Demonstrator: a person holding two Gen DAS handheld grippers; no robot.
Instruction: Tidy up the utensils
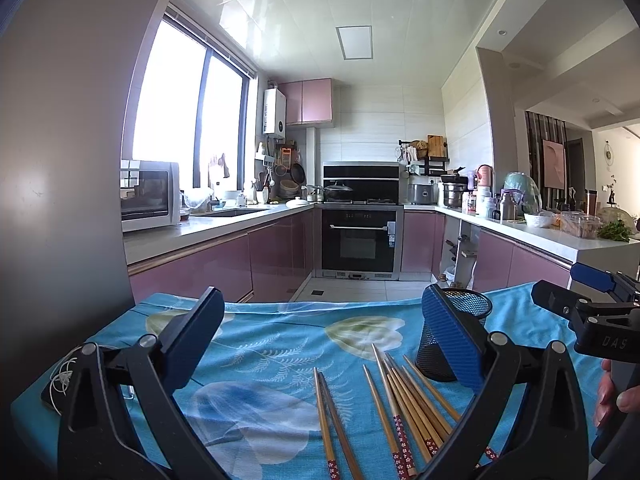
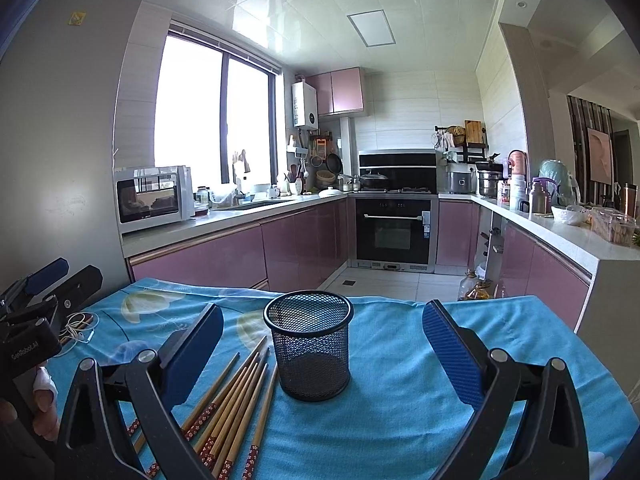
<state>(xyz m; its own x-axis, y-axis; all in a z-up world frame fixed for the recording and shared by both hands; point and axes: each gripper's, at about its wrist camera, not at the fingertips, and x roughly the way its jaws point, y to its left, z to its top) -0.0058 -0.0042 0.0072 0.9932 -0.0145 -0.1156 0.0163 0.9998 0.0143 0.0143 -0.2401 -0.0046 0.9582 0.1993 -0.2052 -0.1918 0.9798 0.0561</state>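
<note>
both claws spread, empty: left claw (image 1: 320, 340), right claw (image 2: 320, 344). chopsticks (image 1: 400, 400) loose on the counter (image 2: 420, 400), near edge, just left of the empty cup (image 2: 310, 350). take one pair, pinch mid-shaft, tip upright before dropping in.

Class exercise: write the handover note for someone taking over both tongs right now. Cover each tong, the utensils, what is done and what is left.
Left tongs: open, empty, above the chopsticks.
Right tongs: open, empty, facing the mesh holder.
Chopsticks lie loose on the blue cloth, left of the upright holder, which looks empty.
Done: nothing visible.
Left: put all the chopsticks into the holder.
</note>
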